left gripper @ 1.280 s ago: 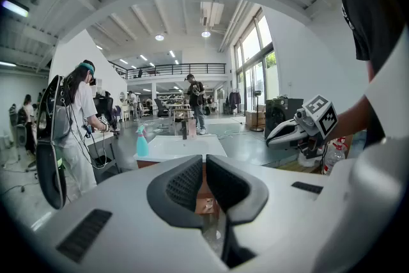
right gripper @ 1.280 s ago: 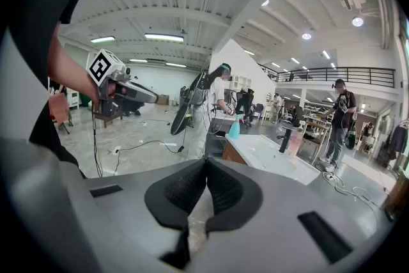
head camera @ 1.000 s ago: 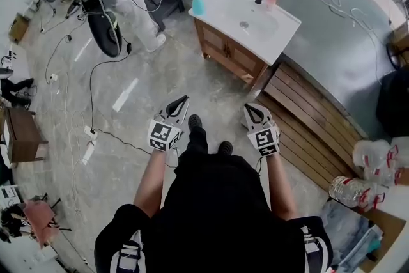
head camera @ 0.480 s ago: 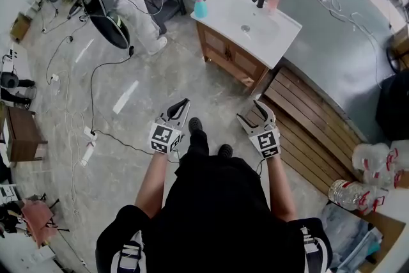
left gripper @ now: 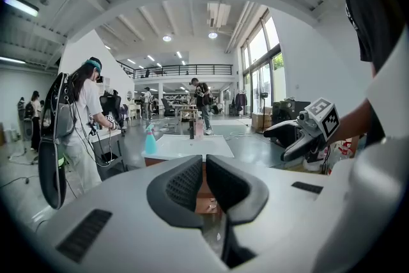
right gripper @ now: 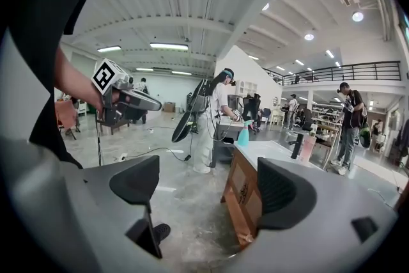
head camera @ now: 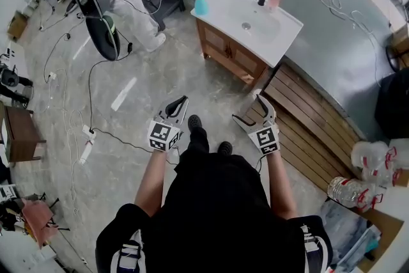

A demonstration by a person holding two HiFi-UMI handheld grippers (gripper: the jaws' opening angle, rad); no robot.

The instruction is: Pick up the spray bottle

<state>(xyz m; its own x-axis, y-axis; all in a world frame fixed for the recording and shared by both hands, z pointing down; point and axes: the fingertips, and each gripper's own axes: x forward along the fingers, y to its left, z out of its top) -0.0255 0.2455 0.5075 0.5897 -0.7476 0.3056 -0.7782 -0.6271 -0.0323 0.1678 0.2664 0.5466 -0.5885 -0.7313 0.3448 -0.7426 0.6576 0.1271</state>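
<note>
The right gripper [right gripper: 208,183] is opening its fingers [right gripper: 135,181] wide with nothing between them, while the left gripper [left gripper: 204,176] has its fingers closed together on nothing. Well apart from both, the teal spray bottle [head camera: 199,3] stands upright at the left corner of the white vanity surface [head camera: 284,25]. It is probably light, smooth plastic that tips easily, so the narrow neck under the trigger looks the safest hold, though it shows too small to judge how full it is or which way the nozzle points.
</note>
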